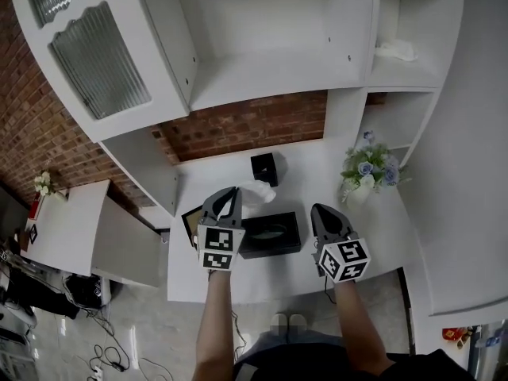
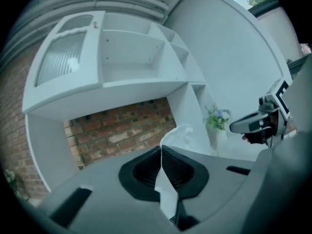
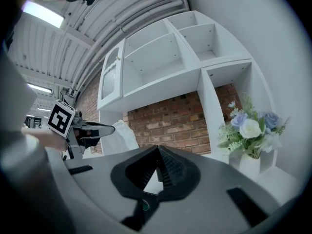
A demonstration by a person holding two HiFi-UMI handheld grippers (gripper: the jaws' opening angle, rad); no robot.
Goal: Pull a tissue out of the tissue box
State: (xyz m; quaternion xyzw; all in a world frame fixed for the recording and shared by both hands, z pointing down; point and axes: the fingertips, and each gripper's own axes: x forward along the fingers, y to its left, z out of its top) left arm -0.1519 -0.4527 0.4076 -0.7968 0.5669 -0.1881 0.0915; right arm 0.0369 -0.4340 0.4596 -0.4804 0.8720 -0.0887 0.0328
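Under the white shelf unit [image 1: 270, 46] with its brick back wall, the table [image 1: 262, 286] carries the black tissue box [image 1: 287, 243] near the middle of its front edge. A vase of flowers [image 1: 367, 171] stands toward the right rear corner, and a small black box [image 1: 264, 167] sits at the rear edge. The left gripper [image 1: 231, 190] is held above the left end of the tissue box, its jaws pressed together on the tissue [image 1: 256, 192]. This white sheet is up in the air over the table; whether its lower end is clear of the box cannot be told. The right gripper [image 1: 321, 211] hovers just right of the box, its jaw tips meeting on nothing. The step in hand looks like drawing the sheet free. It would go best as a steady, straight lift with the pinch kept firm. If the box starts to rise with the sheet, the idle right gripper is well placed to press it down. Only the head view shows the box with its oval opening and how both grippers stand to it. Only the left gripper view shows the tissue running between the pads and trailing below them. The right gripper view shows its own jaws bare, and from the side the sheet bunched beyond the left gripper's tips.
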